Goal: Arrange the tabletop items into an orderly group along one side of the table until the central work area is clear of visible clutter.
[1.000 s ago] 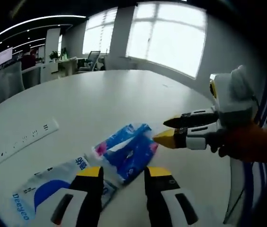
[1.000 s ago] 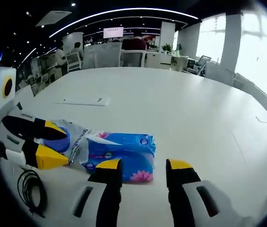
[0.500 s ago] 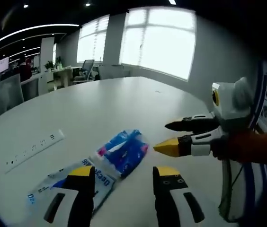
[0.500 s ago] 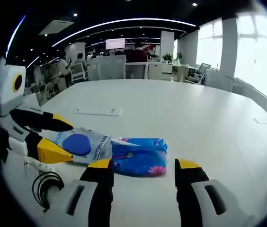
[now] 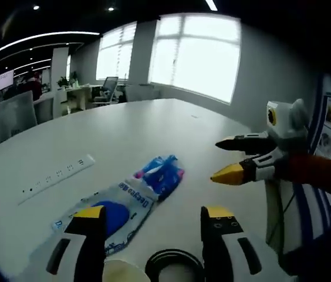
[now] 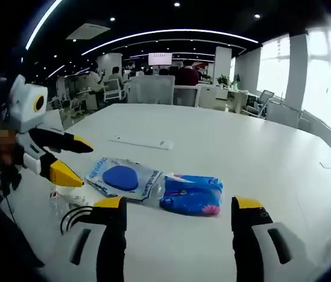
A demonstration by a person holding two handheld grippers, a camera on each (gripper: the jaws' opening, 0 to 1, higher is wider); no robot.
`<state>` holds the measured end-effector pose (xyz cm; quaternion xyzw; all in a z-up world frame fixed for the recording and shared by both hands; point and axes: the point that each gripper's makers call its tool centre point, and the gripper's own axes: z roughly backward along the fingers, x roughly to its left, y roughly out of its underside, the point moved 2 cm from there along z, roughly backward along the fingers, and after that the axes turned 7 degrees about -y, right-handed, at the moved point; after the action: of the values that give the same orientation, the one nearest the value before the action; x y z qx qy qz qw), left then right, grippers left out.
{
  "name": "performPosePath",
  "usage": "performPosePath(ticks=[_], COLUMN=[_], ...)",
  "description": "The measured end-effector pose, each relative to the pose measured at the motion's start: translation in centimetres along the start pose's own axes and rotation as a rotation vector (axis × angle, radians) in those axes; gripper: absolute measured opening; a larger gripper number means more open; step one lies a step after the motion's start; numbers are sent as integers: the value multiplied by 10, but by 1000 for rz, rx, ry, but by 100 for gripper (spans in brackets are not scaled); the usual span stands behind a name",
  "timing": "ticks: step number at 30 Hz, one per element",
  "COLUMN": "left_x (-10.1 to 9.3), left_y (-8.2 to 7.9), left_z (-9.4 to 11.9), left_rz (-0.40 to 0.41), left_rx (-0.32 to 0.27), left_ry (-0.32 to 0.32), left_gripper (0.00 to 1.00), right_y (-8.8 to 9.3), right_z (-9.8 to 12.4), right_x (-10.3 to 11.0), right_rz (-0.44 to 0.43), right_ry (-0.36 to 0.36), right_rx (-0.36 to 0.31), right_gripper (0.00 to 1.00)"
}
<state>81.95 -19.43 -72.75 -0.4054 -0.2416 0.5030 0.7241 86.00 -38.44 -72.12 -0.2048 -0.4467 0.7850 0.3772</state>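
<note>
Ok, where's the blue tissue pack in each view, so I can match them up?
Left gripper view: tissue pack sits mid-frame, just above the jaws.
Right gripper view: tissue pack lies low centre, between the jaws.
Shared landmark: the white pouch with a blue oval, touching it.

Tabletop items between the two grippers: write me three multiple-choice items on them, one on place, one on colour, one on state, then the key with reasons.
1. Where does the blue tissue pack lie relative to the white pouch with the blue oval?
A. Stacked on top of it
B. Right beside it, end to end
C. At the far side of the table

2. What colour are the tips of the left gripper?
A. Yellow
B. Red
C. Green

3. How do the jaws of the right gripper stand?
A. Shut on the tissue pack
B. Shut on the black cable
C. Open, holding nothing

Key: 1 B, the two packs lie in a row on the white table; 2 A, yellow caps show on both jaws; 3 C, a wide gap shows between the jaws.
</note>
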Motion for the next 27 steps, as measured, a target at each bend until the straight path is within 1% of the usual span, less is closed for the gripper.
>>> performPosePath(ticks=[5,8,11,13,17,21,24,26,27], left_x=[18,28,39,46,57,59,61,63,63], left_y=[14,22,29,33,42,49,55,59,63], left_z=[23,36,46,50,49,47,43,40,38], left_rz=[31,30,27,36,36,55,42,40,29], left_rx=[-7,-13,-20,-23,-15,-6,5,13,23], left_ry=[-28,-47,-69,-81,-90,-76,-72,-66,-59], left_gripper=[69,71,70,68,66,65,61,58,57], right_y=[-2,1,4,7,10,9,7,10,11], right_z=[7,11,15,19,26,33,37,39,40], right_x=[6,11,18,20,27,35,41,45,47], right_rz=[8,-2,-17,-23,-29,-24,-33,-31,-27], right_ry=[-22,-32,-52,-56,-58,-61,-70,-72,-72], right_rx=[-9,-3,-10,-1,0,-12,-29,-8,-11], right_gripper=[80,83,85,87,90,94,98,97,97])
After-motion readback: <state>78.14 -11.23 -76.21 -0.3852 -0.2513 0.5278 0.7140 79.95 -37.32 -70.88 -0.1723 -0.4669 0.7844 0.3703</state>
